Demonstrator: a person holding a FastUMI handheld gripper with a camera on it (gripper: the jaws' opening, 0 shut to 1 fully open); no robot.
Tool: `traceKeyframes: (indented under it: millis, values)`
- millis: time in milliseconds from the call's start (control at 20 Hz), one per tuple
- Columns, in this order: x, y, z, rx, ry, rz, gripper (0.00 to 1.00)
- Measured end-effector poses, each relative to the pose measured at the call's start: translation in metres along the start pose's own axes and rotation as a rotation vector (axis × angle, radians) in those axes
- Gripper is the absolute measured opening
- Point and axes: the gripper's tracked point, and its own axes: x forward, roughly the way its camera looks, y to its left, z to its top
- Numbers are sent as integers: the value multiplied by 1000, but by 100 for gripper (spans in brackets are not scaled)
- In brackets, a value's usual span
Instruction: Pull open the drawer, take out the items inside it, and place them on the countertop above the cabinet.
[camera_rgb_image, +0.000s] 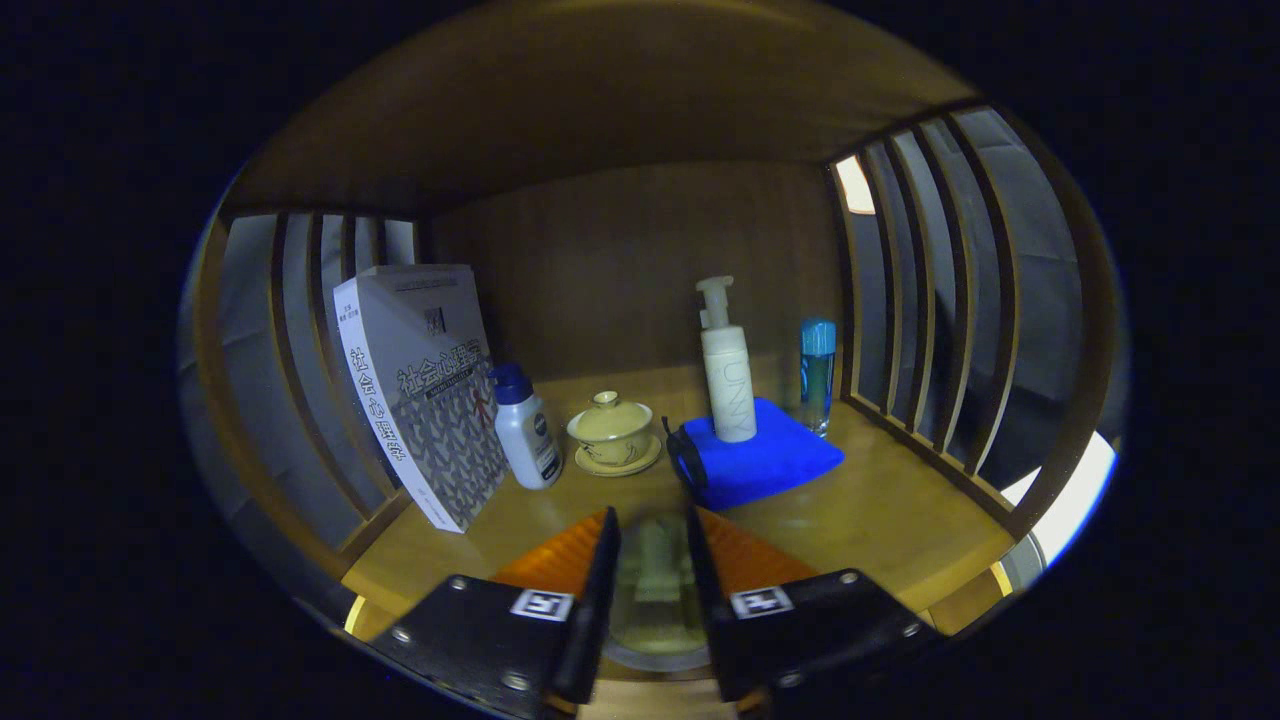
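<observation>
My gripper (652, 540) hovers low over the front of the wooden countertop (880, 510). Its two fingers are closed on a pale, see-through container (655, 585) that sits between them; what kind of container it is I cannot tell. Beyond the fingertips stands a lidded tea cup on a saucer (612, 432). To its left is a white bottle with a blue cap (527, 428). To its right a white pump bottle (727, 372) stands upright on a folded blue cloth (765, 458).
A grey book (425, 385) leans against the slatted left side. A slim clear bottle with a blue cap (817, 375) stands by the slatted right side (930, 330). A wooden back wall and a low wooden top close the space in.
</observation>
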Motion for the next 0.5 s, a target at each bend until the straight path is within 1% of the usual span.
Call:
traceKeyframes:
  millis: [200,300,500]
  values:
    - [-19,-2,12,-18,-52,-25,95]
    - [-37,-1,14,-25,-73,-31,94]
    - [-79,8,6,-19,-101,-4,94]
